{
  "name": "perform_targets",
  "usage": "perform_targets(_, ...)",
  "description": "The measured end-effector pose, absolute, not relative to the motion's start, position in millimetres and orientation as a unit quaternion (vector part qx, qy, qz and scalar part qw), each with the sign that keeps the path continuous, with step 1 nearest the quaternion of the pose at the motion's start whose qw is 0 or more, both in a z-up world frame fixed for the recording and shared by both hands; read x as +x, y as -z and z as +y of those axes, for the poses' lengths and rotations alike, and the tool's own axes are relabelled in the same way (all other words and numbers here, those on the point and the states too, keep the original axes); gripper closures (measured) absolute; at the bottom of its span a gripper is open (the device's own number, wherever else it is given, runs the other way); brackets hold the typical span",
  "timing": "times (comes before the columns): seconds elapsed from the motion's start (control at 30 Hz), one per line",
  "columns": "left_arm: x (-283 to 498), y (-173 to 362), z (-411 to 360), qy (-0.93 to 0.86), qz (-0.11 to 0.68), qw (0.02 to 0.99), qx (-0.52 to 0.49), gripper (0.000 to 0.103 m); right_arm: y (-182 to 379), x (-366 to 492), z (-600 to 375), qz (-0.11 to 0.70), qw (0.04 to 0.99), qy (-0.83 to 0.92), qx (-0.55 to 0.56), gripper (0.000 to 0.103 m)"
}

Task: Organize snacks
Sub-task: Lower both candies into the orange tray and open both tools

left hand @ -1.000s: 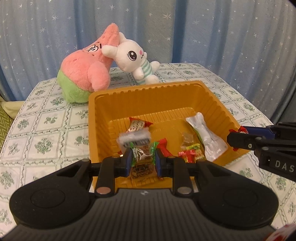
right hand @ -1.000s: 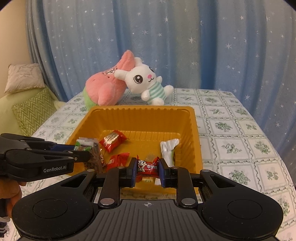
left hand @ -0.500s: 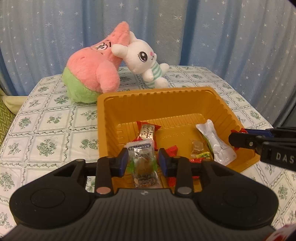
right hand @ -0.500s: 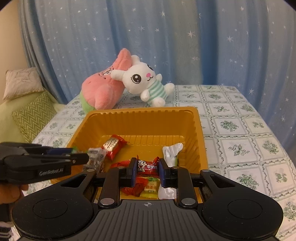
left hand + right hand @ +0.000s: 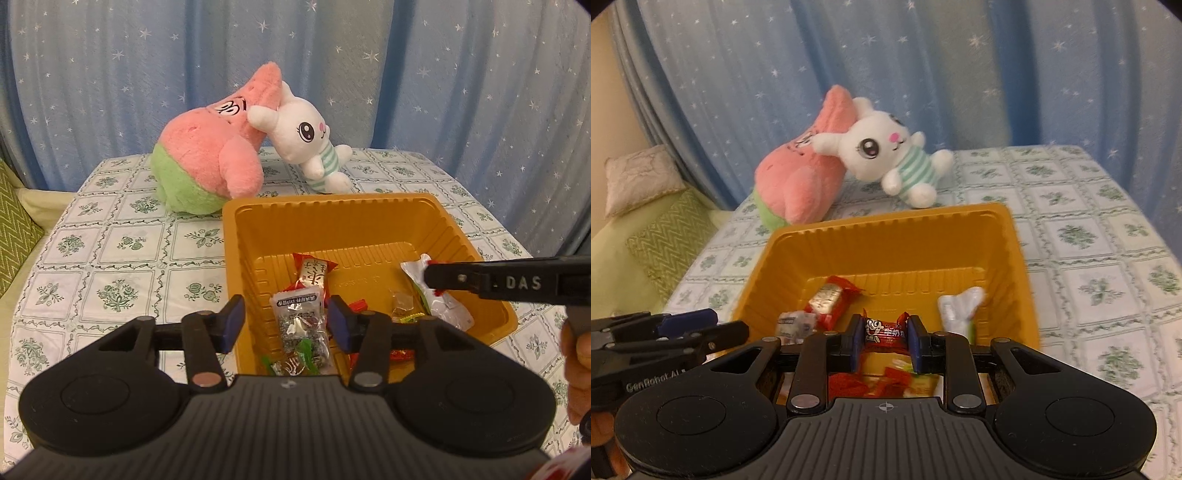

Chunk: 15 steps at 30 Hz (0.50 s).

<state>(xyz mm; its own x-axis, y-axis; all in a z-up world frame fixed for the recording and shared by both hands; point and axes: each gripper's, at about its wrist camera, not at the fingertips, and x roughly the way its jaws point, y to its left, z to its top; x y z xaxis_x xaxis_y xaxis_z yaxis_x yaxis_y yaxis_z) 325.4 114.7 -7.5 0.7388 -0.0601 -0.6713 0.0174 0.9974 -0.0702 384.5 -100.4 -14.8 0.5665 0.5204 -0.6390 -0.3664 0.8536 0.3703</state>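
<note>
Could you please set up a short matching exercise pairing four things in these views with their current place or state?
Things:
1. left gripper
2. right gripper
3. orange tray
4. white bunny plush

States:
A. leaning against the pink plush
B. shut on a red candy
C. open
D. holding loose snacks

Pairs: 1-C, 2-B, 3-D, 4-A

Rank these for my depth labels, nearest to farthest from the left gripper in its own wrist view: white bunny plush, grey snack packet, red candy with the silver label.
1. Grey snack packet, lying in the tray between the open left gripper fingers.
2. Red candy, just beyond it in the tray.
3. White bunny plush, behind the tray on the table.
</note>
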Motion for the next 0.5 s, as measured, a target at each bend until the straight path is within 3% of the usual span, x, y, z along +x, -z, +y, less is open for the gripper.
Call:
perform_targets(0.03, 323, 7, 115, 0.021, 0.36, 0.932, -0.03, 0.054, 16, 387, -102, 0.397, 0.874, -0.255, 0.115, 0.073)
perform_targets(0.07, 321, 6, 115, 0.021, 0.36, 0.932, -0.03, 0.053, 17, 388, -104, 0.399, 0.873, -0.249, 0.129, 0.058)
perform_targets(0.13, 317, 6, 114, 0.022, 0.359, 0.933, -0.028, 0.051, 15, 386, -110, 0.389, 0.877, -0.238, 0.15, 0.041)
perform_targets(0.27, 305, 6, 113, 0.018, 0.356, 0.934, -0.036, 0.043, 13, 379, -119, 0.387, 0.881, -0.229, 0.147, 0.04)
perform_targets(0.5, 276, 6, 104, 0.002, 0.351, 0.935, -0.049, 0.017, 13, 353, -144, 0.396, 0.884, -0.199, 0.149, 0.04)
